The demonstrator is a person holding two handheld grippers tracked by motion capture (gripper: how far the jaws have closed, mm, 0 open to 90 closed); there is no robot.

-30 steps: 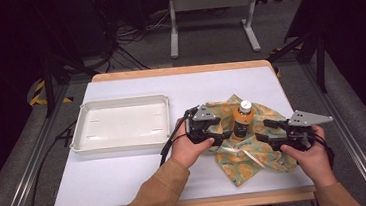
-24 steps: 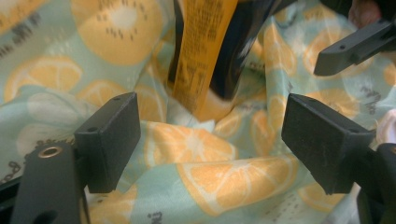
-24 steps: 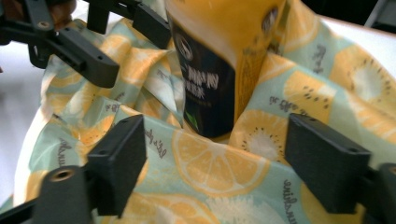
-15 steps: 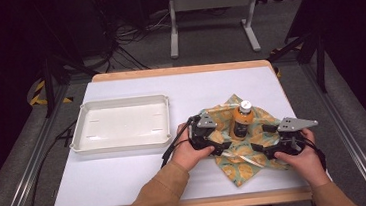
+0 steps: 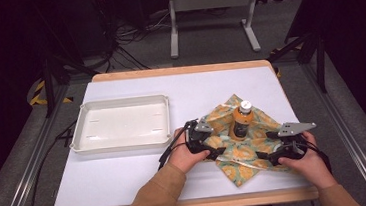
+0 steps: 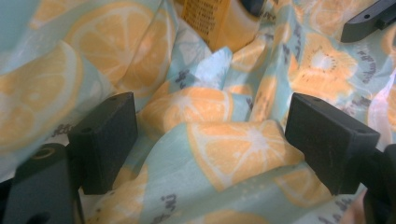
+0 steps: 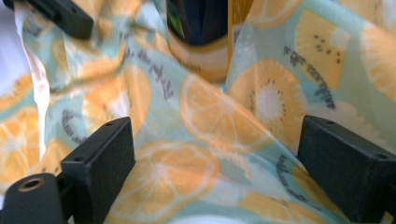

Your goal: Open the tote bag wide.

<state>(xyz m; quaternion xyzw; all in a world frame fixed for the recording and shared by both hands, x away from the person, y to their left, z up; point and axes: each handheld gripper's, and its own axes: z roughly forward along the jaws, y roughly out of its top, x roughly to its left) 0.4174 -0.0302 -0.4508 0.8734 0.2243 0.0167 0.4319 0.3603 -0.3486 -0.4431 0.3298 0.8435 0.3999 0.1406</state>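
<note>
A thin, soft cloth (image 5: 245, 145) printed with orange slices and kiwi halves on a pale blue-green ground lay crumpled on the right half of the tabletop (image 5: 127, 173), toward the near edge. Its folds were loose and rumpled, with one corner pointing to the far side. A small bottle (image 5: 240, 123) stood upright in the middle of the cloth, its rounded body amber-orange with a printed label and a white cap on top.

The left gripper (image 5: 214, 150) rested at the cloth's left edge, and in the left gripper view its two blocky, matte black jaws stood spread apart with a raised fold of the fabric (image 6: 219, 144) lying between them, not pinched. The right gripper (image 5: 266, 155) sat at the near right of the cloth, a flat grey three-cornered plate on its top. In the right gripper view its jaws were likewise parted, the printed fabric (image 7: 210, 140) lying smooth between them and the bottle's base (image 7: 205, 51) just beyond.

A person's hands held both grippers, tan sleeves coming in from the near side.

To the left, well apart from the cloth, sat a shallow white rectangular tray (image 5: 81, 137) with rounded corners and a raised rim. The tabletop was a smooth white surface edged in pale wood.
</note>
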